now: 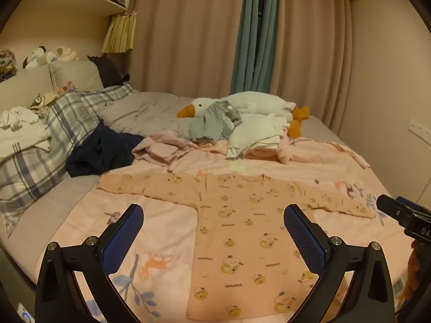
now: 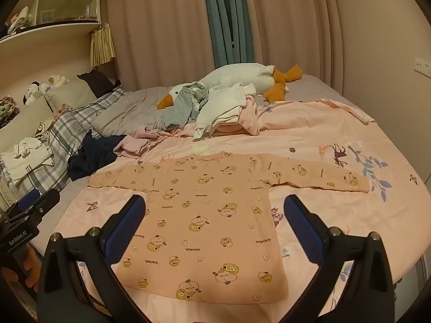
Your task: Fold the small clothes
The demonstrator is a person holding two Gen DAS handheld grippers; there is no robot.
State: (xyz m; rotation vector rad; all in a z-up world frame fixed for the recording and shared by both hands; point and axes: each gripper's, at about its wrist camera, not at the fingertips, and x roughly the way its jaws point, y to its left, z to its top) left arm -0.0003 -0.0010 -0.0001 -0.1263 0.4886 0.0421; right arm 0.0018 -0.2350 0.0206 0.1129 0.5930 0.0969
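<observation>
A small pink shirt [image 2: 204,215] printed with yellow cartoon figures lies flat on the pink bedspread [image 2: 323,140], both long sleeves stretched out to the sides and its hem toward the cameras.

The left gripper [image 1: 212,215] hangs above the bed with its jaws spread wide and nothing between the blue pads. In its own view the shirt's body lies below and ahead, mostly under the gap and toward the right-hand finger; the shirt's left edge runs roughly down the middle of the gap.

The right gripper [image 2: 214,207] is likewise spread wide and empty. The shirt's body fills the gap between its fingers, and the sleeves reach out past both fingertips. Neither gripper touches the cloth.

Beyond the shirt, toward the curtains [image 2: 167,27], lies a heap of other clothes [image 2: 221,110], a dark garment [image 2: 91,153] near the plaid pillows [image 1: 54,134], and a white plush goose [image 1: 242,105].
</observation>
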